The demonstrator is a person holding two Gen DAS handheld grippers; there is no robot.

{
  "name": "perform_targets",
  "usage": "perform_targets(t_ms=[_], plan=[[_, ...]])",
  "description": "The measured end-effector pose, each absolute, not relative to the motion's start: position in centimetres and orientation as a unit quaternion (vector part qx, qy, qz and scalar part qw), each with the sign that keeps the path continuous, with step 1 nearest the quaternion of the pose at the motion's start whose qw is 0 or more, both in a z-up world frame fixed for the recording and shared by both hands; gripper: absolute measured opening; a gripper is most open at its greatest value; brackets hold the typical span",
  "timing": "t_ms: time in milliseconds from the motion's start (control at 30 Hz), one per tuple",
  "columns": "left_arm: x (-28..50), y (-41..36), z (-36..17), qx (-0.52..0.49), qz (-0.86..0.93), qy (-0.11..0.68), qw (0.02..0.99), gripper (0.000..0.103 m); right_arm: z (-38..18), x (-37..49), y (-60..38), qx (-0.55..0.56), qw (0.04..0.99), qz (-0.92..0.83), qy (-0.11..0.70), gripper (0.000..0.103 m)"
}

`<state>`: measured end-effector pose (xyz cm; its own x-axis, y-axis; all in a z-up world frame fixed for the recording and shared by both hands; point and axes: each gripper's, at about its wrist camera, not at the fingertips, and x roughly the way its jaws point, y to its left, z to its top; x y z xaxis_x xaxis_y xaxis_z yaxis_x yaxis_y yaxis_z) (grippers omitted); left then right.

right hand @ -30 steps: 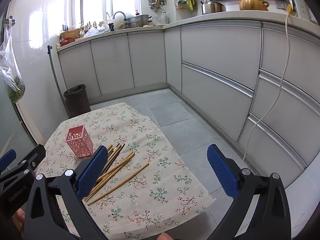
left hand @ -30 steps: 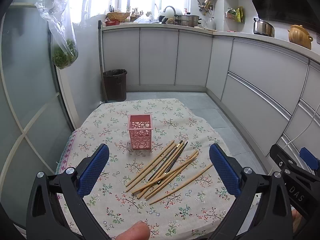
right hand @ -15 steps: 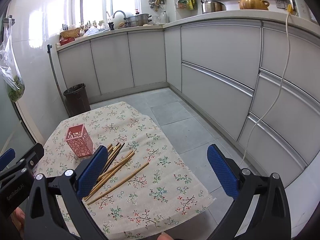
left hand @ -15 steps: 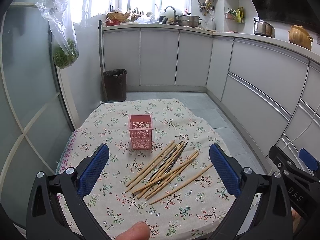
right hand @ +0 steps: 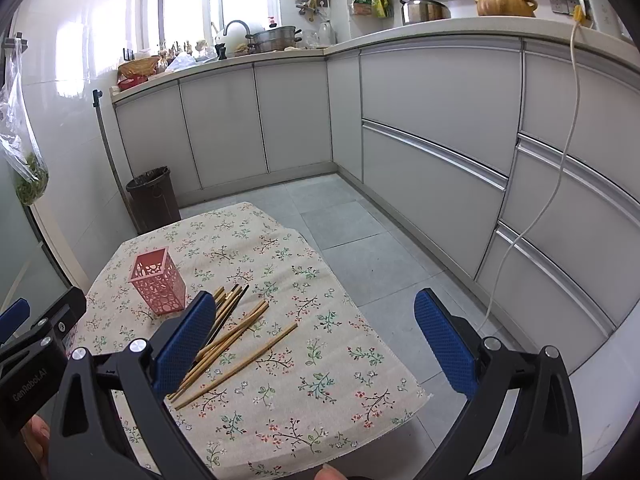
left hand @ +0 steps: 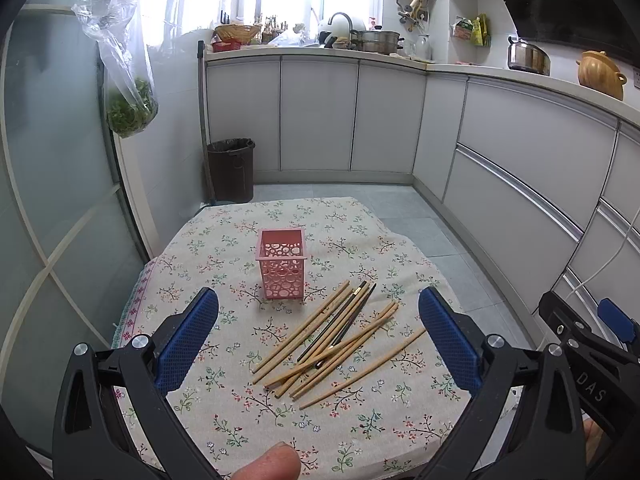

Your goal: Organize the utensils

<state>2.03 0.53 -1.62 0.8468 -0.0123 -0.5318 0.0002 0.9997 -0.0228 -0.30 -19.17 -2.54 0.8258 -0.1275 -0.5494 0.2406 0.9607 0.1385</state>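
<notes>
The chopsticks (left hand: 336,340) lie loose in a heap on the flowered tablecloth (left hand: 360,432), just ahead of the left gripper (left hand: 318,338), between its wide open, empty jaws. The pink holder (left hand: 281,263) stands upright beyond them and looks empty, so all sorting is left. The right gripper (right hand: 316,340) is also wide open, holding nothing. Nothing blocks the way

Right wrist view: blue-padded left finger (right hand: 186,344) of right gripper (right hand: 316,344) covers lower ends of loose wooden and dark chopsticks (right hand: 240,336). Inside of pink perforated plastic holder (left hand: 281,268) not visible from either view. Countertop clutter by window (left hand: 272,30) too small to identify
</notes>
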Motion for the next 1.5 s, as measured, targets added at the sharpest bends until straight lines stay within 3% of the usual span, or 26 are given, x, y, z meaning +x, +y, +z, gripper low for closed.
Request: perform_targets(t_ms=[633, 900, 1033, 1433, 1500], plan=[[3.0, 0.5, -2.9, -0.006, -0.003, 0.312, 0.950, 0.096, -3.0, 0.0, -19.9, 0.124, 0.942, -0.089, 0.299, 0.097], [6.1, -0.7, -6.6, 0.023, -0.037, 0.412, 0.910, 0.096, -4.0, 0.6, -22.0, 0.202, 0.917, -0.065, 0.336, 0.097], [8.9, -1.9, -8.8, 0.042, -0.076, 0.469, 0.879, 0.096, -6.2, 1.8, -23.9, 0.295, 0.873, -0.024, 0.387, 0.097], [24.2, -6.5, -14.0, 0.041, -0.166, 0.610, 0.774, 0.096, -12.0, 5.0, -26.4, 0.465, 0.756, 0.023, 0.460, 0.097], [26.3, -6.8, -14.3, 0.035, -0.175, 0.624, 0.761, 0.091, -12.3, 5.6, -26.4, 0.472, 0.750, 0.024, 0.464, 0.097]])
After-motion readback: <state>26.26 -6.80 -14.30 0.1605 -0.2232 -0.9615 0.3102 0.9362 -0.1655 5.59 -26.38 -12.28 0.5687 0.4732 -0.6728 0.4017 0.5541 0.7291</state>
